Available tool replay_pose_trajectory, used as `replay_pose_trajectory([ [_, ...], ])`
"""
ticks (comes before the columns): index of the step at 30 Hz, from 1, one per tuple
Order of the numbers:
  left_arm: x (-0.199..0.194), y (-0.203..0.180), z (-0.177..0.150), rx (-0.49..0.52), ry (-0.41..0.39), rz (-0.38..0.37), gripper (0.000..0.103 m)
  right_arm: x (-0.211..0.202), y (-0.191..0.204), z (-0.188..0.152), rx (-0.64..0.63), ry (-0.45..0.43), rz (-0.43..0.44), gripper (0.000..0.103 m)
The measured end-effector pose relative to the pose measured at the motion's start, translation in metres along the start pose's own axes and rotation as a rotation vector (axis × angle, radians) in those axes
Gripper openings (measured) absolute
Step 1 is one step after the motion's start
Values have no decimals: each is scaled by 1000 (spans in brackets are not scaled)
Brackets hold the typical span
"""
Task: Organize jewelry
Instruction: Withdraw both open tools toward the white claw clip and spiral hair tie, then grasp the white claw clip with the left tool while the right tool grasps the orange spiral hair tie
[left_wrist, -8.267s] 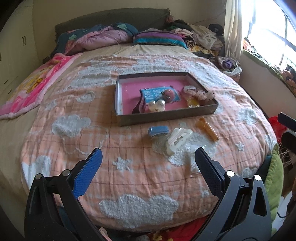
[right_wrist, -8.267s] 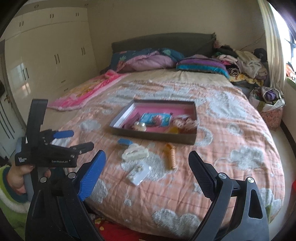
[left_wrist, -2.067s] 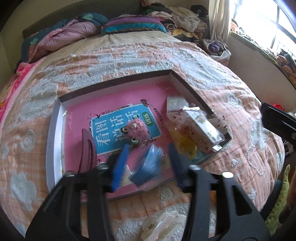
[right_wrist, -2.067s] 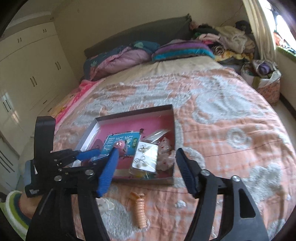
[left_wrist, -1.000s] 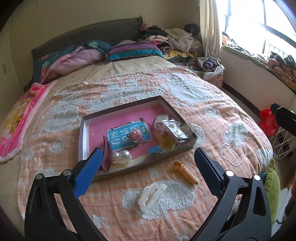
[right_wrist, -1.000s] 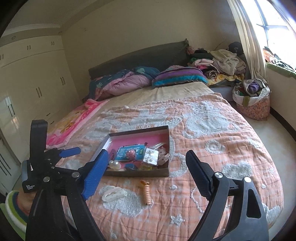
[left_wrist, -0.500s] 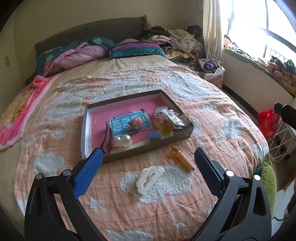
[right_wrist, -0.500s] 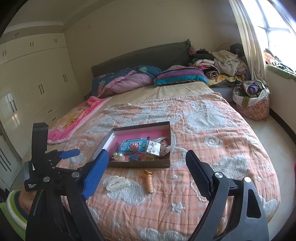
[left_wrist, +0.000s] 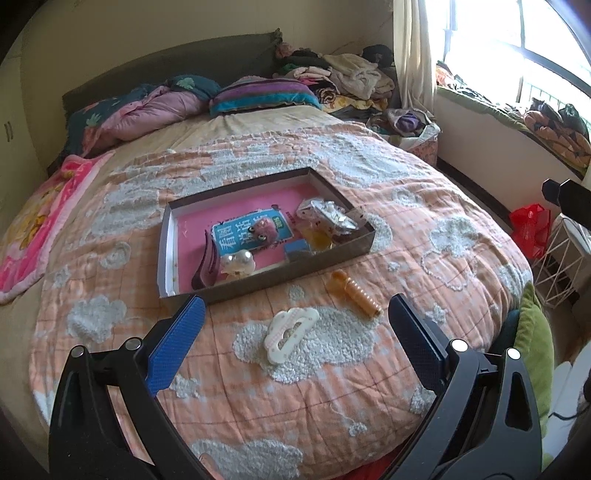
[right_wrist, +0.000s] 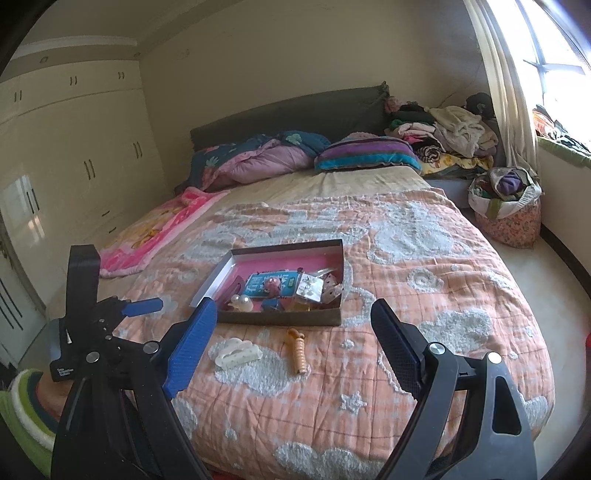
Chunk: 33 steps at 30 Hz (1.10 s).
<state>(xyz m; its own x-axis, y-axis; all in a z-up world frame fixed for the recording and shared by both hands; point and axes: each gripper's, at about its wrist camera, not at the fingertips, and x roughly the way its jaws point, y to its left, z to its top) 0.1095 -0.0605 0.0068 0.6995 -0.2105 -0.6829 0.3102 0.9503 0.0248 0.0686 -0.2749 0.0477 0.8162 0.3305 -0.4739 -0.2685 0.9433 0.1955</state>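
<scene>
A shallow dark-walled box (left_wrist: 334, 254) with a pink floor lies flat on the quilt; inside it rest a blue card (left_wrist: 240, 236) topped by a fuzzy pink charm (left_wrist: 263, 229), two pearl pieces (left_wrist: 238, 260), a maroon clip (left_wrist: 205, 264), a blue clip (left_wrist: 295, 248) and clear packets (left_wrist: 327, 216); in front of the box, apart from it, lie a white claw clip (left_wrist: 290, 330) and an orange ribbed clip (left_wrist: 356, 293).

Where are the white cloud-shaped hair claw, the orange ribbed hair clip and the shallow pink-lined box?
White cloud-shaped hair claw (left_wrist: 290, 334), left wrist view, on its middle.
Orange ribbed hair clip (left_wrist: 357, 292), left wrist view, on its ribbed body.
Shallow pink-lined box (left_wrist: 295, 273), left wrist view, on its near wall.
</scene>
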Motion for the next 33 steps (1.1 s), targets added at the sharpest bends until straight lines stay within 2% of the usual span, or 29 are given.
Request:
replay_pose_trajectory([
  [10,19,8,-19,8,48,31,93,22,-1,-14,-6,65,17,85],
  [18,45,17,-35,20,108,63,93,59,-5,-29,-3,151,26,85],
  [23,62,22,-41,12,139,53,93,81,-7,-39,-8,198,26,85],
  [33,92,28,-46,-9,183,7,93,165,-17,-63,-32,377,44,84],
])
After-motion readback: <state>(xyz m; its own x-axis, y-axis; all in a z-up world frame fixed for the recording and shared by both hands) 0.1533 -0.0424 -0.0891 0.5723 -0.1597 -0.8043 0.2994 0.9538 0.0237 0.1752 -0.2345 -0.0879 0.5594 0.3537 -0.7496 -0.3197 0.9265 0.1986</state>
